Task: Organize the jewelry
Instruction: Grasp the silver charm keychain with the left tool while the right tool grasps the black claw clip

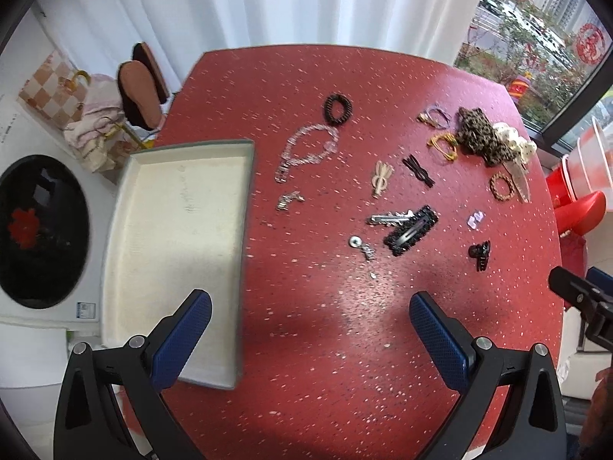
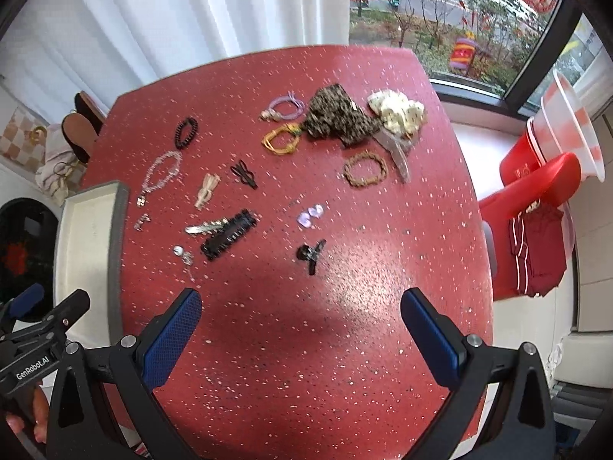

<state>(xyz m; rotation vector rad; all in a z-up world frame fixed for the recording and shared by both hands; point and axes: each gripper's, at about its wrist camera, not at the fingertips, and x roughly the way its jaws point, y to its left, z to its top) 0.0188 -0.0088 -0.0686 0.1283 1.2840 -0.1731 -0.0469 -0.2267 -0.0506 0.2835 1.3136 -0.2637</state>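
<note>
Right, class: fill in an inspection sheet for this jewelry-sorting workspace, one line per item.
Surface: red speckled table, glare patch near the front.
Job's things: cream tray at the left edge, nothing in it; clear bead necklace, black bead bracelet, black rhinestone clip, small black claw clip and brown braided bracelet all loose on the table.
Clutter: leopard scrunchie and cream scrunchie touching, far right.
Grippers: left claw open, holding nothing; right claw open, holding nothing.
Cables: nothing seen.
Surroundings: white curtains, window, red chair.
</note>
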